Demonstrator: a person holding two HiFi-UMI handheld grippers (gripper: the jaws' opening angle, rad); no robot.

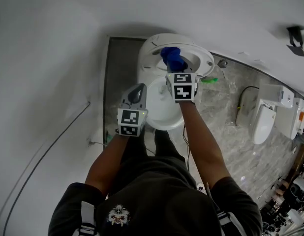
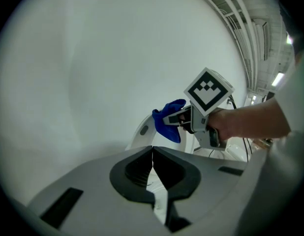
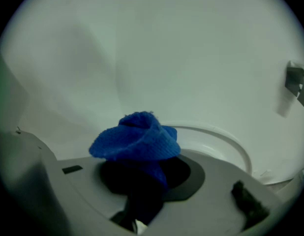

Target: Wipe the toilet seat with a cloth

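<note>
- Left gripper (image 1: 138, 89): grey moulded plastic with a black-and-white marker cube at its rear. Your claw is fully closed and empty, and the ribbed dark pads meet along one seam. It hangs over the near-left edge of the bowl (image 1: 159, 109).
- Right gripper (image 1: 174, 67): same grey shell and marker cube. Your claw is clamped on the cloth, and the pads are buried under its folds.
- Cloth (image 3: 137, 141): bright blue, soft looped terry, bunched into a rounded, crumpled wad that spills up and over the jaw tips. It sits over the far-left part of the toilet seat. I cannot tell whether it touches the surface.
- Toilet seat (image 1: 203, 58): white, smooth and glossy, an oval with a rounded raised rim, at the far end of the toilet.
- Bowl: white glazed ceramic, rounded at the front, directly below your two grippers.
- Right hand (image 2: 235, 124): bare, wrapped round the right gripper's handle just behind the cube.
- Floor (image 1: 226, 112): grey stone-look tile with pale veining, matt.
- Green object (image 1: 209, 80): small and slim, near the right edge of the toilet. Its kind is too small to tell.
- Second toilet (image 1: 264, 124): white, lid closed, standing well apart toward the floor's right edge.
- Wall (image 1: 44, 58): plain white and smooth, curving behind the toilet.
</note>
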